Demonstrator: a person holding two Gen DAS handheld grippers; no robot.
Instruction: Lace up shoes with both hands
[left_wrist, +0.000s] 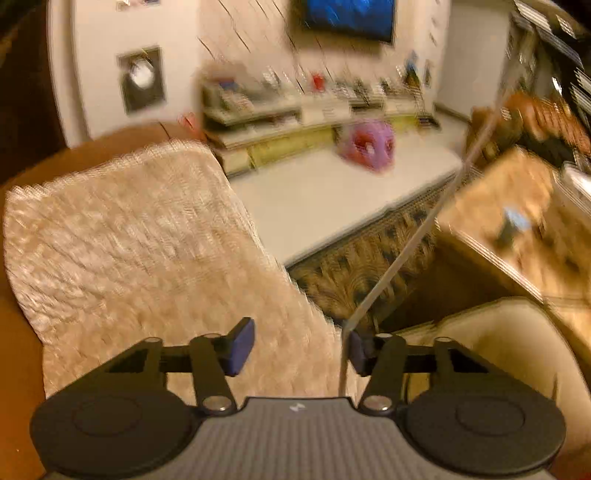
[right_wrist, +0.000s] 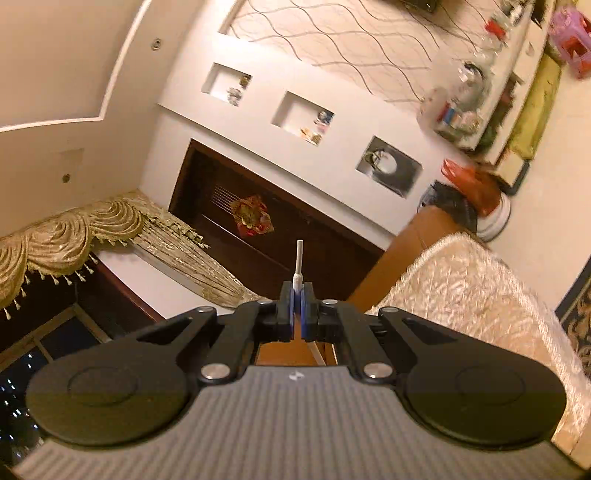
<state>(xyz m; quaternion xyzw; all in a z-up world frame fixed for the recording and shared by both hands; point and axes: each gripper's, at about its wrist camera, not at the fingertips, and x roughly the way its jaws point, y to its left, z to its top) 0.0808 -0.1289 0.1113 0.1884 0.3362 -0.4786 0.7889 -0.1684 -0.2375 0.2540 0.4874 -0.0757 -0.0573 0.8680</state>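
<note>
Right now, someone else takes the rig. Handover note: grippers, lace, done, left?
Right gripper: shut on the shoelace, white tip sticking out past the pads.
Left gripper: open; the lace runs taut beside its right pad, not clamped.
Shoe: in neither view, so how far the lacing has got cannot be told.
Left: keep the lace tensioned, find the shoe, thread the next eyelet. Left view is blurred, so recheck before moving.

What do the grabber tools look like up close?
Both look alike. The left gripper and right gripper each have a grey ribbed body with a tiny white logo, two round black discs at the sides, and black link arms joined by shiny silver pins. The fingers are black with blue pads. No cables, sleeves or hands show.
</note>
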